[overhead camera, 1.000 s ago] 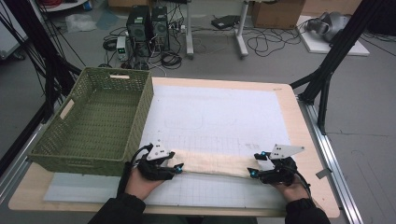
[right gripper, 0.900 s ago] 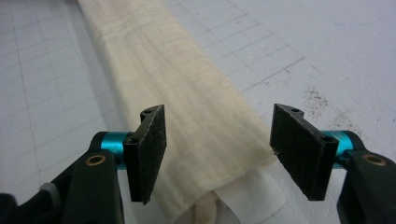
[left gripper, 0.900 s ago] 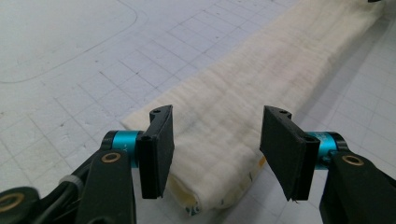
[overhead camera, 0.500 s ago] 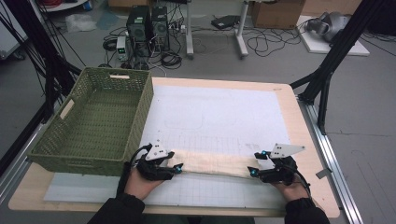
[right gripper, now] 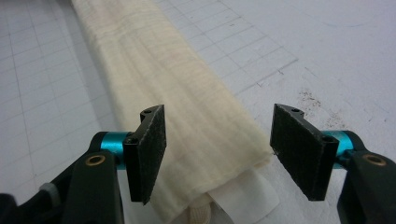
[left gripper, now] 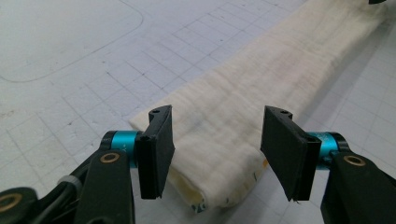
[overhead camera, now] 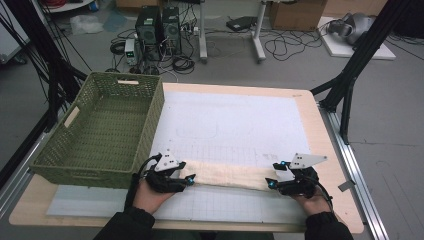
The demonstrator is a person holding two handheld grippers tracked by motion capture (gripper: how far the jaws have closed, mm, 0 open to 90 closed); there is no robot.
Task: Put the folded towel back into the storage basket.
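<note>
Nearby, green basket (overhead camera: 102, 130) left of folded cloth (overhead camera: 227, 175).

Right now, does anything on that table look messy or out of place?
Mostly tidy. The folded cream cloth lies flat between both grippers, but at its right end a white layer pokes out from under the fold. The green basket sits squarely beside it.

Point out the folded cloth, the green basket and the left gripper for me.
folded cloth (overhead camera: 227, 175), high view, middle of its top face.
green basket (overhead camera: 150, 117), high view, its right wall.
left gripper (left gripper: 217, 149), left gripper view, midway between its open jaws, over the cloth's end.
</note>
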